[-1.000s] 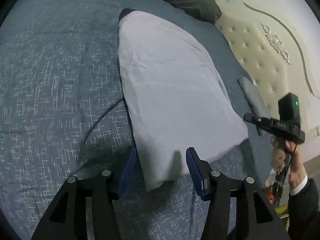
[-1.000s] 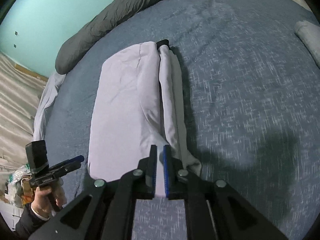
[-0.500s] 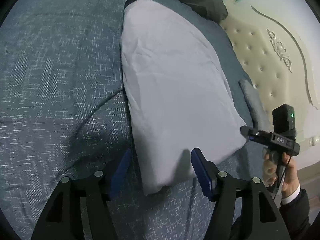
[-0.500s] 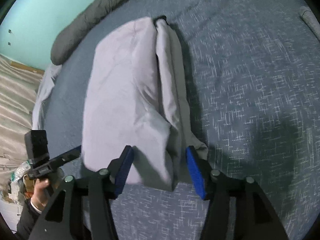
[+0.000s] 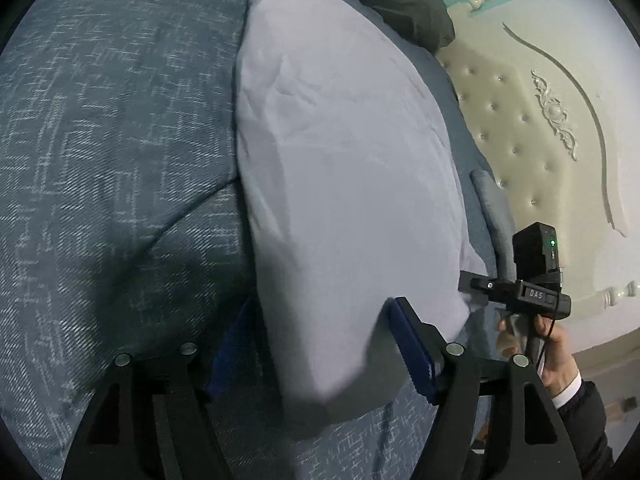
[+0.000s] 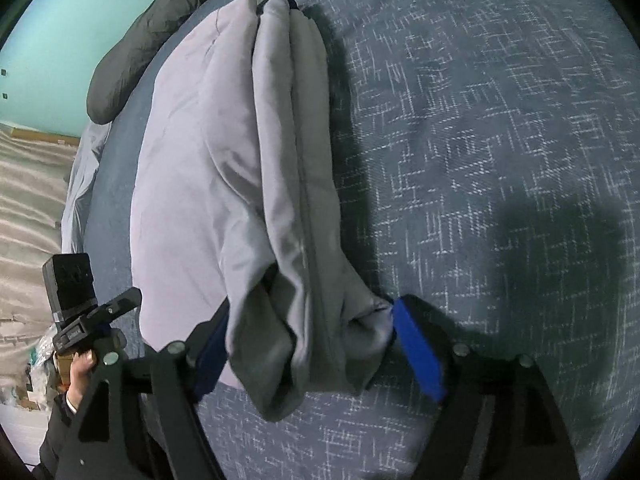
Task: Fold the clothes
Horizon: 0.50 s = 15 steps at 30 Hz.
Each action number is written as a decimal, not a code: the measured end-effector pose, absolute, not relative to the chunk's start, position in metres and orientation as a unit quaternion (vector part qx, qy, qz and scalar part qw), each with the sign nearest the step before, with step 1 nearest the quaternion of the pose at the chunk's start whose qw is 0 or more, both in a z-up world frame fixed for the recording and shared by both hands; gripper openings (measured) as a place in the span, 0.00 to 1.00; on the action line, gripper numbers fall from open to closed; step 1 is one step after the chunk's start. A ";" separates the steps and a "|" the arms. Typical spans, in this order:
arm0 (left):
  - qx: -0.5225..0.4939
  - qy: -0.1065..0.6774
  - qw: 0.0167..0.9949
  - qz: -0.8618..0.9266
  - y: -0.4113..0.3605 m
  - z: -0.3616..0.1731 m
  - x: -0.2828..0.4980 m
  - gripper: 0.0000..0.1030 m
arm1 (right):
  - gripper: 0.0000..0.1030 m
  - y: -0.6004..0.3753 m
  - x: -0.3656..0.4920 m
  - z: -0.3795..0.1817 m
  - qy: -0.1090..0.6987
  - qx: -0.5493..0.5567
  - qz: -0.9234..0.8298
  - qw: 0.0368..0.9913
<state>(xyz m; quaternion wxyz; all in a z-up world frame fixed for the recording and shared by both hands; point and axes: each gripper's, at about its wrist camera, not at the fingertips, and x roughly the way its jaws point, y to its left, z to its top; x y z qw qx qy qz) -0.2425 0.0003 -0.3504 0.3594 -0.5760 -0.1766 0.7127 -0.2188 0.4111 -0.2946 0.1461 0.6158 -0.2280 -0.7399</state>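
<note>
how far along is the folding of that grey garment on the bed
Done: the grey garment lies folded lengthwise into a long strip on the blue bedspread. In hand: left gripper and right gripper straddle its near end, jaws opening, not clamped. Left: folding it shorter.

This is a bedroom in a home. A wide bed with a blue patterned bedspread fills the view, a cream tufted headboard with carved ornament stands behind it, and a dark pillow lies near the turquoise wall.
</note>
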 end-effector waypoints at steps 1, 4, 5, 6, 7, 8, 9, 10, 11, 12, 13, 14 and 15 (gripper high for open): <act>-0.575 -0.179 0.361 0.712 0.003 -0.349 -0.244 0.71 | 0.76 0.410 -0.220 -0.295 -0.226 0.616 -0.740 0.147; -0.573 -0.187 0.364 0.709 0.010 -0.346 -0.246 0.71 | 0.76 0.404 -0.222 -0.292 -0.214 0.613 -0.745 0.151; -0.573 -0.188 0.364 0.710 0.011 -0.346 -0.245 0.71 | 0.75 0.403 -0.222 -0.292 -0.211 0.613 -0.746 0.151; -0.573 -0.189 0.364 0.710 0.011 -0.346 -0.245 0.71 | 0.72 0.402 -0.222 -0.291 -0.208 0.612 -0.746 0.156; -0.572 -0.191 0.364 0.710 0.010 -0.345 -0.244 0.71 | 0.66 0.401 -0.221 -0.290 -0.211 0.611 -0.745 0.163; -0.571 -0.192 0.366 0.709 0.010 -0.344 -0.243 0.70 | 0.62 0.401 -0.221 -0.289 -0.213 0.611 -0.744 0.170; -0.569 -0.191 0.369 0.709 0.010 -0.343 -0.242 0.69 | 0.62 0.401 -0.222 -0.290 -0.213 0.614 -0.739 0.176; -0.569 -0.189 0.371 0.709 0.011 -0.343 -0.242 0.69 | 0.61 0.400 -0.222 -0.292 -0.211 0.618 -0.737 0.177; -0.571 -0.186 0.372 0.708 0.012 -0.344 -0.242 0.69 | 0.61 0.401 -0.223 -0.294 -0.211 0.622 -0.733 0.176; -0.572 -0.183 0.374 0.707 0.012 -0.345 -0.243 0.69 | 0.61 0.403 -0.224 -0.296 -0.215 0.623 -0.732 0.174; -0.572 -0.183 0.375 0.706 0.013 -0.346 -0.244 0.69 | 0.61 0.404 -0.225 -0.297 -0.218 0.623 -0.731 0.171; -0.571 -0.183 0.375 0.707 0.014 -0.347 -0.244 0.69 | 0.61 0.403 -0.225 -0.297 -0.213 0.621 -0.735 0.167; -0.570 -0.182 0.375 0.708 0.015 -0.347 -0.244 0.70 | 0.61 0.402 -0.225 -0.297 -0.208 0.619 -0.739 0.163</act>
